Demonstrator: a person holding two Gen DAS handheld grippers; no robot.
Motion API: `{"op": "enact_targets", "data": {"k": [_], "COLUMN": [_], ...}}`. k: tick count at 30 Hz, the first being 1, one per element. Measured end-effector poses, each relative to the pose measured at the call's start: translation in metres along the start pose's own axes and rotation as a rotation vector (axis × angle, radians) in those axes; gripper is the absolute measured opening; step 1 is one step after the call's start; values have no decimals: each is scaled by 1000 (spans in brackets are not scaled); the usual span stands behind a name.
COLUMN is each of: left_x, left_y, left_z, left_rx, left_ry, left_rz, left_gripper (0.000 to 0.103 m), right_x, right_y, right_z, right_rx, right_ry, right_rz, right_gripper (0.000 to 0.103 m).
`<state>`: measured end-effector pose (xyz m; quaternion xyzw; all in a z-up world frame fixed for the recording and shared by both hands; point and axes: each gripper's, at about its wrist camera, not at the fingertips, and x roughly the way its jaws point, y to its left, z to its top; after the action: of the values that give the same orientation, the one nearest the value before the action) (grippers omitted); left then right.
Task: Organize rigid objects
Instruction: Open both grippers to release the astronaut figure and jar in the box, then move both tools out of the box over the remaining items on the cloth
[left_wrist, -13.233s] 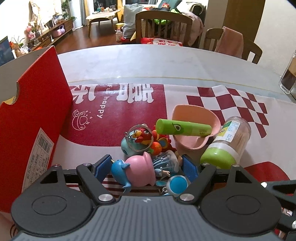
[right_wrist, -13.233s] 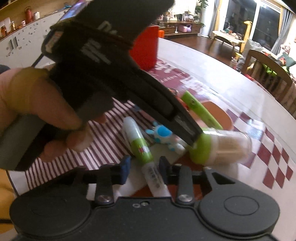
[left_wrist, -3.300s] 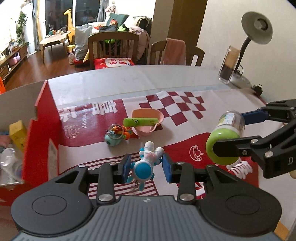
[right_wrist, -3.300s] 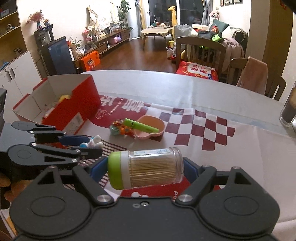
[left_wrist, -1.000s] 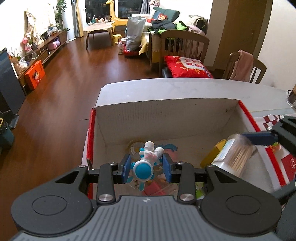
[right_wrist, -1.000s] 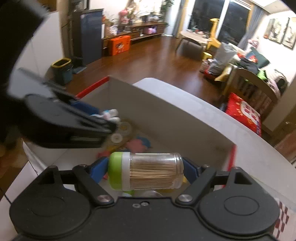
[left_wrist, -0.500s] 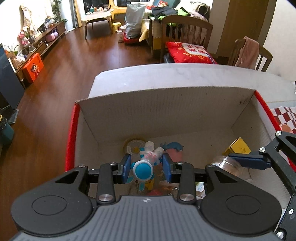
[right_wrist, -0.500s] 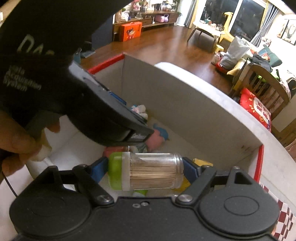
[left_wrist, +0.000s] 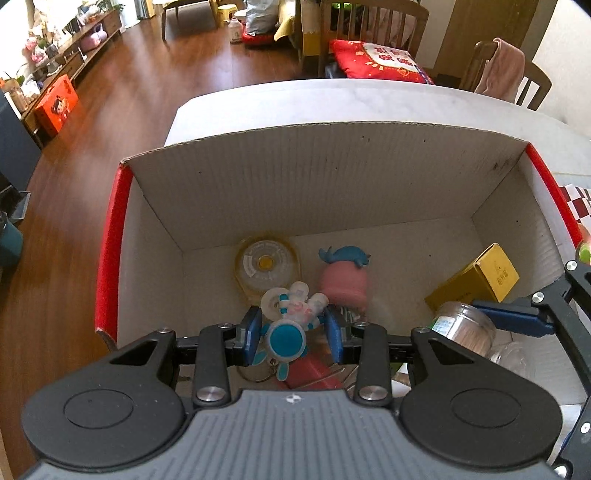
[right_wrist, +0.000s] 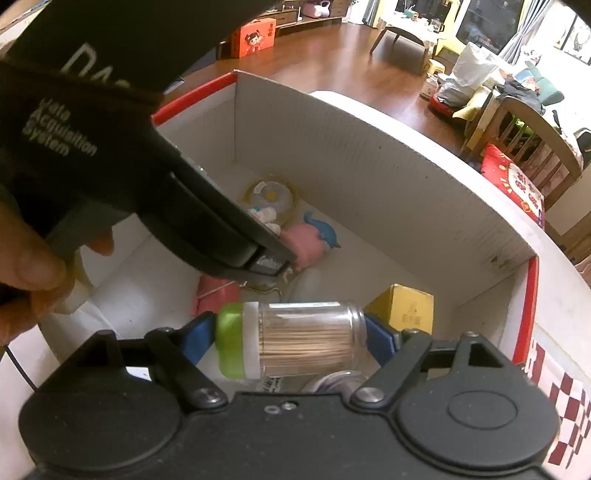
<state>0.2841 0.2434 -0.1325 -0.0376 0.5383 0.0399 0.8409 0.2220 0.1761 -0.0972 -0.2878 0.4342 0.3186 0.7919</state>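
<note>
Blue-and-white toy figure (left_wrist: 286, 325) sits clamped in the left gripper (left_wrist: 291, 330), and the toothpick jar (right_wrist: 295, 345) is gripped sideways in the right gripper (right_wrist: 291, 341), both low inside the cardboard box (left_wrist: 332, 177). Best to part each pair of jaws gently so neither bounces. Ahead lie one yellow disc (left_wrist: 265, 264), one pink toy (left_wrist: 345, 284), one yellow carton (left_wrist: 480, 277).
</note>
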Motion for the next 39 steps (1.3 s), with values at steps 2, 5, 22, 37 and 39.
{"op": "enact_targets", "data": {"k": [2,5,22,37,39], "left_x": [0,2,-39,-110,-119], "left_y": [0,-1,1,-23,-30], "left_z": [0,3,-6,-33,-38], "left_rx": [-1,-4,-8,43,56], "left_ry": [5,9,-80,-205,-226], "left_rz": [2,3,-20,-77,-83], "left_gripper": [36,37,55,63,67], "right_x": [-1,-1,-55,-138,-149], "right_y": [3,2,-8,-25,-29], "right_z": [-1,1,-14,-51,-58], "right_rx": [-5,-13,64,153,167], "right_ry": [3,-9,-118,-249,-270], "right_rz": [0,-10,77,116,108], "right_gripper": [84,85,89,96,98]}}
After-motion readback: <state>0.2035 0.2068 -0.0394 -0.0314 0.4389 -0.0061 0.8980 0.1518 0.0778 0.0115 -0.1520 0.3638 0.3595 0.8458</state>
